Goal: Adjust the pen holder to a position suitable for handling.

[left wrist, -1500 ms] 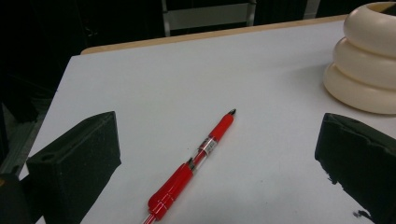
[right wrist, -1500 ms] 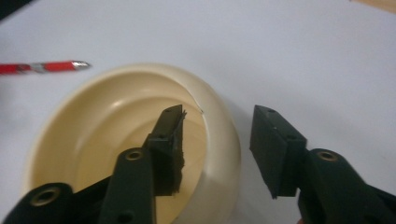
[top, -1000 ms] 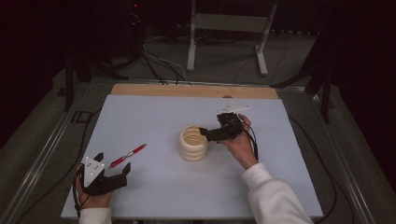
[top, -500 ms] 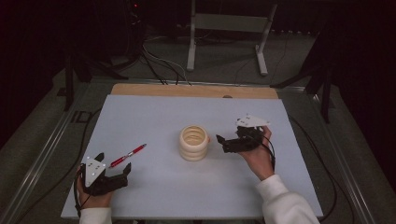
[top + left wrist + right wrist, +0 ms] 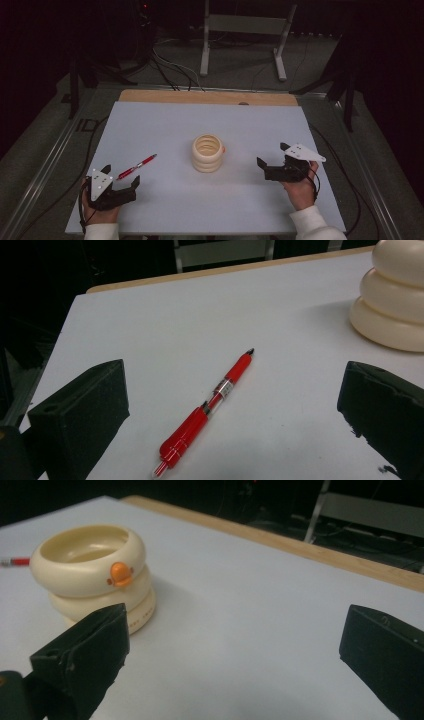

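A white tabletop (image 5: 175, 125) lay flat, its surface plain and matte. Along its far edge ran a pale wooden strip (image 5: 200, 96), touching the white sheet, with a small dark mark (image 5: 243, 103) near the middle of the strip. Behind the table stood a grey metal stand (image 5: 205, 50) on two legs that slanted down to the grey floor (image 5: 240, 75). Black cables (image 5: 170, 70) curled across that floor just beside the stand. A metal rail (image 5: 45, 165) ran along the table's left side.
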Motion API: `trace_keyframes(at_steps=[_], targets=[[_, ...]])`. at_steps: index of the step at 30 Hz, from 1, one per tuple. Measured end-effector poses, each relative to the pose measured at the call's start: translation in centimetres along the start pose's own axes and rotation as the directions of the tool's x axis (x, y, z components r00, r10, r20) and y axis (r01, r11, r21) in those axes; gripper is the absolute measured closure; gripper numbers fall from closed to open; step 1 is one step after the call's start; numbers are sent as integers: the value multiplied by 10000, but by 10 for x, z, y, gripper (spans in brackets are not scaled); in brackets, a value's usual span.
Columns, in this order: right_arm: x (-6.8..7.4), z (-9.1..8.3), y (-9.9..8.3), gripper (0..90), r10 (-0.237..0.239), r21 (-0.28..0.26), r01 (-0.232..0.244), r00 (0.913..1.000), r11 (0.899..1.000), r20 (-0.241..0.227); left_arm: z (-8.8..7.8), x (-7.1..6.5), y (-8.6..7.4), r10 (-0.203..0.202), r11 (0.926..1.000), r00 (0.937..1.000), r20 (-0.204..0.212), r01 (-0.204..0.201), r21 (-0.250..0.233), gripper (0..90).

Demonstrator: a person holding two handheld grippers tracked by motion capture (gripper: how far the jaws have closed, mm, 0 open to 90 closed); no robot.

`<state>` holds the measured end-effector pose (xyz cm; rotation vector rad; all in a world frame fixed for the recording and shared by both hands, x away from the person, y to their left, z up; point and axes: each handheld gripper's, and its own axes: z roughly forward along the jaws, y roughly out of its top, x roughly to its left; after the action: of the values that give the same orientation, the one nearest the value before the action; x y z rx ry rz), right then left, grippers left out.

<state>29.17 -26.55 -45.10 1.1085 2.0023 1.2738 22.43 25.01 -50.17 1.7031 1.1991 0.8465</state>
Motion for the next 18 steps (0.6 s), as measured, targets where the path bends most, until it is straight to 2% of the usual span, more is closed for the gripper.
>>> trace_keyframes(at_steps=[3,4,5,9,12,16,18], targets=[[-2,-1,-9,0,63,122,-63,10000,9999,-12,-1,1,0,-46,10000,10000,-18,46,-25,6],[-4,-4,-20,0,72,-87,-72,10000,9999,-5,-1,2,0,-54,10000,10000,-37,54,-39,7],[-4,-4,-20,0,72,-87,-72,10000,9999,-5,-1,2,0,-63,10000,10000,-45,63,-50,7],[-8,-11,-39,0,389,-418,-383,9992,9984,132,-1,2,0,15,10000,10000,-89,-16,-42,6],[-8,-14,-46,0,365,-424,-352,9988,9985,312,-2,1,1,118,9998,9998,-142,-120,-138,7],[-8,-19,-55,0,785,-464,-784,9969,9958,1,-3,-1,2,237,9995,9996,-139,-240,-192,7],[-8,-21,-59,0,845,-458,-844,9964,9954,1,-4,0,2,207,9996,9997,-100,-209,-198,7]])
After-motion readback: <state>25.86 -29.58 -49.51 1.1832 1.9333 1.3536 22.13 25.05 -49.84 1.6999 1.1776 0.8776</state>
